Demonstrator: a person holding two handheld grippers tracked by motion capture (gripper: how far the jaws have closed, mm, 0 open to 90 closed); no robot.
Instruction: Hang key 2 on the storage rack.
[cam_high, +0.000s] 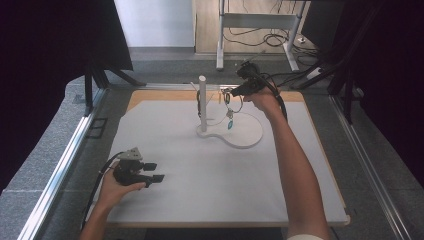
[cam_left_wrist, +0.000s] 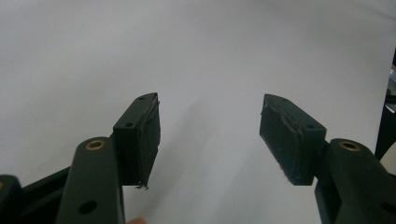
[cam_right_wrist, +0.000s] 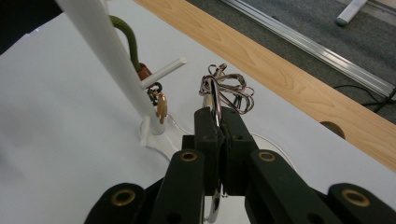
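A white stand with an upright post (cam_high: 202, 100) and a flat base (cam_high: 248, 137) stands at the back middle of the white mat. My right gripper (cam_high: 231, 93) hovers just right of the post, shut on a silver chain (cam_right_wrist: 228, 87). The chain's loops bunch above the closed jaws, near a short white peg (cam_right_wrist: 164, 72). In the high view a teal pendant (cam_high: 230, 124) dangles below that gripper. A green cord (cam_right_wrist: 129, 41) and a small gold piece (cam_right_wrist: 161, 105) hang at the post. My left gripper (cam_high: 156, 172) rests at the mat's near left, its jaws (cam_left_wrist: 210, 135) wide apart with nothing between them.
The white mat (cam_high: 200, 190) covers a wooden board whose bare edge (cam_right_wrist: 289, 79) runs behind the stand. Metal rails (cam_high: 65, 150) border the table on both sides. A desk frame and cables (cam_high: 260, 35) lie on the floor beyond.
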